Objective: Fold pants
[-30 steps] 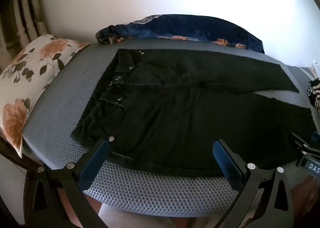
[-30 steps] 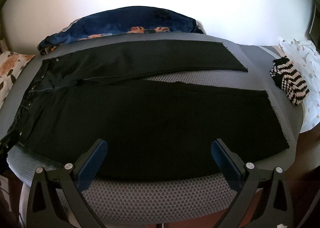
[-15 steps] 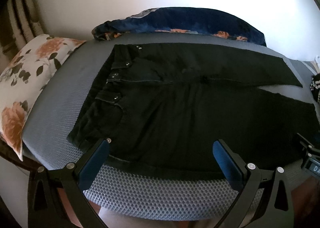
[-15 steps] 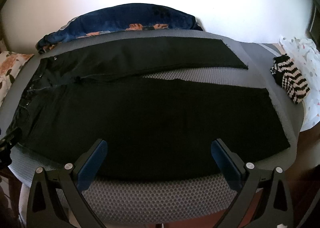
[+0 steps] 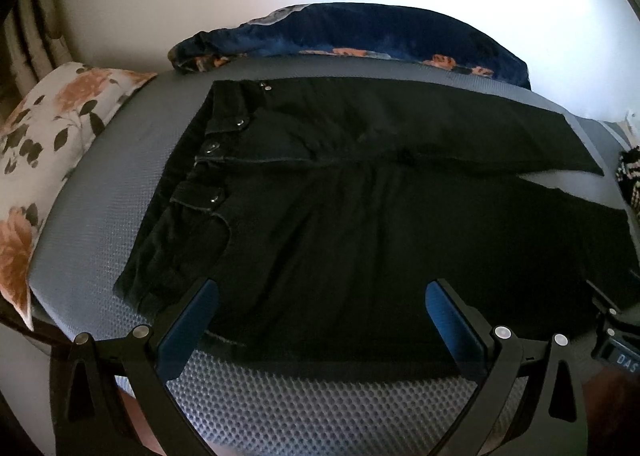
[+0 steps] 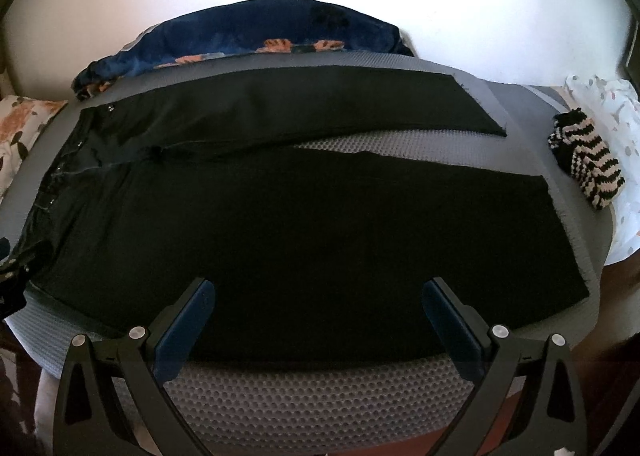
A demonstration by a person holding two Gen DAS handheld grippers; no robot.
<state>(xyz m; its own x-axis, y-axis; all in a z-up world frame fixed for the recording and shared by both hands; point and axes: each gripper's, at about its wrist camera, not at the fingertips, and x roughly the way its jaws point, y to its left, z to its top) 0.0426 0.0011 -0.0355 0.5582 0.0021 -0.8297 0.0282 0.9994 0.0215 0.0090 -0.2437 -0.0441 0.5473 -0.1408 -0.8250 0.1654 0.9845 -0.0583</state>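
Both our tools have crept closer to the near edge of the black pants (image 6: 320, 223), which lie flat and unfolded on the grey mattress (image 6: 320, 388). Left tool (image 5: 318, 320) and right tool (image 6: 316, 318) gape wide, empty; we judge a first grasp comes next.

- The left gripper (image 5: 318, 292) is hovering at the near edge of the scene, toward the left end, with its jaws spread wide and nothing between them.
- Its blue pads (image 5: 188, 326) are angling outward from the black finger arms.
- The right gripper (image 6: 318, 292) is hovering at the near edge further right, its jaws likewise parted wide and gripping nothing.
- Both grippers are pointing forward and slightly downward.
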